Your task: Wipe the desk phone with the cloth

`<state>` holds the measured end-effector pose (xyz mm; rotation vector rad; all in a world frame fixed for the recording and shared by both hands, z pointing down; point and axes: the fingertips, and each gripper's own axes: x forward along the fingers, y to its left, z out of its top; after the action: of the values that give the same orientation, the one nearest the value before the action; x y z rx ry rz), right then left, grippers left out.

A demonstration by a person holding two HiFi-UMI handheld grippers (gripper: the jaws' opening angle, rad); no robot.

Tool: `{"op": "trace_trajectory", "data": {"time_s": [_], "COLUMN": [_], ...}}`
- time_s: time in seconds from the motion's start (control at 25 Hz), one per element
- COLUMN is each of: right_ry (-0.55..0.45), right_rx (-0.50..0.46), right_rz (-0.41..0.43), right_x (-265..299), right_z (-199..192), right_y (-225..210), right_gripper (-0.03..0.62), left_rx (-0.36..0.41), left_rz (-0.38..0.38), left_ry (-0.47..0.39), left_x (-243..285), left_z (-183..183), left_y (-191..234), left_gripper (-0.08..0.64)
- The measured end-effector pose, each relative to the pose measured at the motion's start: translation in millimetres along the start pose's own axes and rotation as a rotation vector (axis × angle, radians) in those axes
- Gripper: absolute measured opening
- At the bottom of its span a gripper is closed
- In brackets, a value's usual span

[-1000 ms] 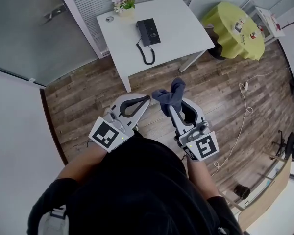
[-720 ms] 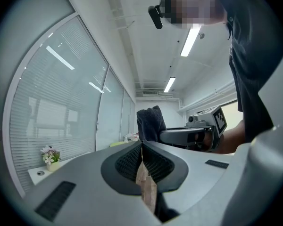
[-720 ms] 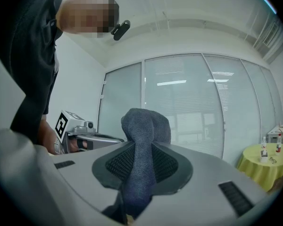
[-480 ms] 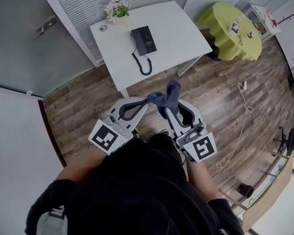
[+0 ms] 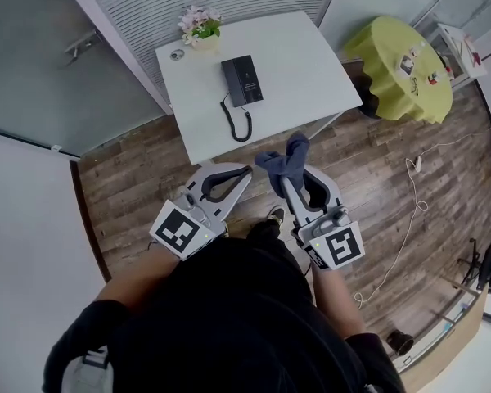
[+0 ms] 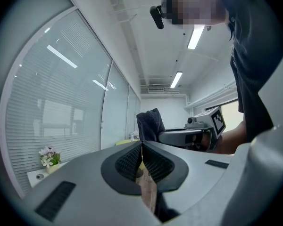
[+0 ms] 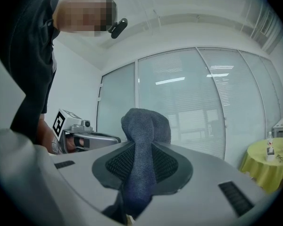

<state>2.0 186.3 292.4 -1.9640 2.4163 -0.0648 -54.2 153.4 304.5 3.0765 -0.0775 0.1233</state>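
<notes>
Table (image 5: 307, 64) now slightly nearer grippers than a second ago: person closing in. Right gripper (image 5: 287, 173) stays clamped on cloth (image 5: 283, 157). Left gripper (image 5: 247, 169) jaws together, empty. Desk phone (image 5: 241, 79) far on table, well apart from cloth; wiping not begun.

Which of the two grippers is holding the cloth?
The right gripper: the dark blue cloth is clamped between its jaws and sticks out past them. The left gripper has its jaws together with nothing between.
</notes>
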Motion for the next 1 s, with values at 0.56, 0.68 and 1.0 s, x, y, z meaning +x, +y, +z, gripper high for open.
{"op": "trace_trajectory", "data": {"time_s": [0.56, 0.68, 1.0], "right_ry": [-0.003, -0.003, 0.016], "right_rx": [0.018, 0.025, 0.043], "right_rz": [0.163, 0.194, 0.273], "right_x": [-1.0, -2.9, -3.6], "right_z": [3.0, 2.2, -6.2], "right_y": [-116.8, -134.9, -168.2], "right_gripper": [0.098, 0.098, 0.098], "left_rx": [-0.002, -0.007, -0.041], "left_rz": [0.165, 0.198, 0.288], "left_ry": [0.005, 0.007, 0.006], "left_x": [107.7, 123.5, 148.3], "left_z": [15.5, 15.1, 10.5], "left_y": [5.2, 3.0, -0.6], "left_gripper": [0.011, 0.011, 0.011]}}
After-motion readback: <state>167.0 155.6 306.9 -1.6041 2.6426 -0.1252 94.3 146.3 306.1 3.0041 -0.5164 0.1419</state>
